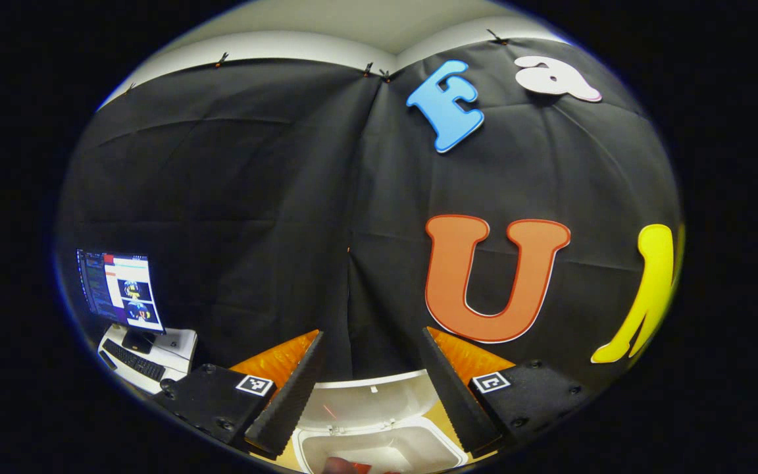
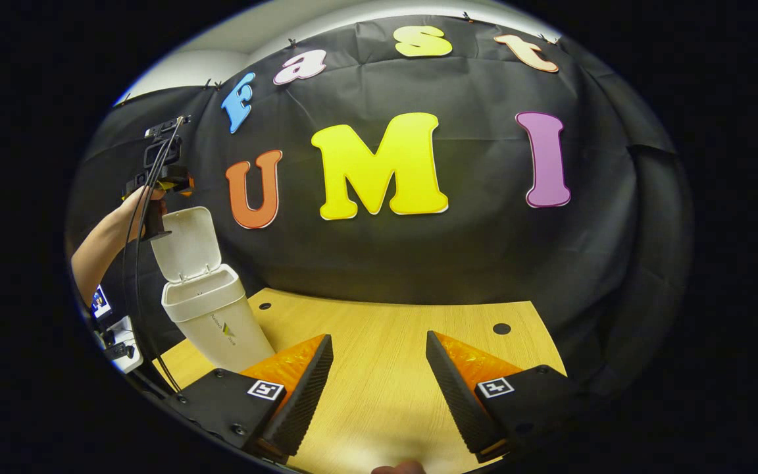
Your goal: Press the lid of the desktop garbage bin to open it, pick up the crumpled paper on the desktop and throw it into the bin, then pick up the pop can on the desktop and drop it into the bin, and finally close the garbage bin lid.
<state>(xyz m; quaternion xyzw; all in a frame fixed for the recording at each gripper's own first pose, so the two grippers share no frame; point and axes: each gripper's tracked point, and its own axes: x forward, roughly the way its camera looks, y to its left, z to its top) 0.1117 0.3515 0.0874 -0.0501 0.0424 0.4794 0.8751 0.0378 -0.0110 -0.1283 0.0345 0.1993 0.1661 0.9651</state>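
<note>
Left above bin [image 1: 379,447], right views tabletop [image 2: 385,329]

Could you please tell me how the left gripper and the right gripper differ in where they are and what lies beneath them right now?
The left gripper hangs over the open white plastic garbage bin, its raised lid just ahead; the right gripper hovers over bare light wooden desktop, well clear of the bin. In the right gripper view the left gripper is high, level with the lid; the right sits low by the desktop. Both are open and hold nothing.

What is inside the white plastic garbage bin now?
In the left gripper view, the open white plastic garbage bin shows pale inner walls and something reddish at the bottom edge; what it is cannot be told. Deeper contents are cut off from sight.
</note>
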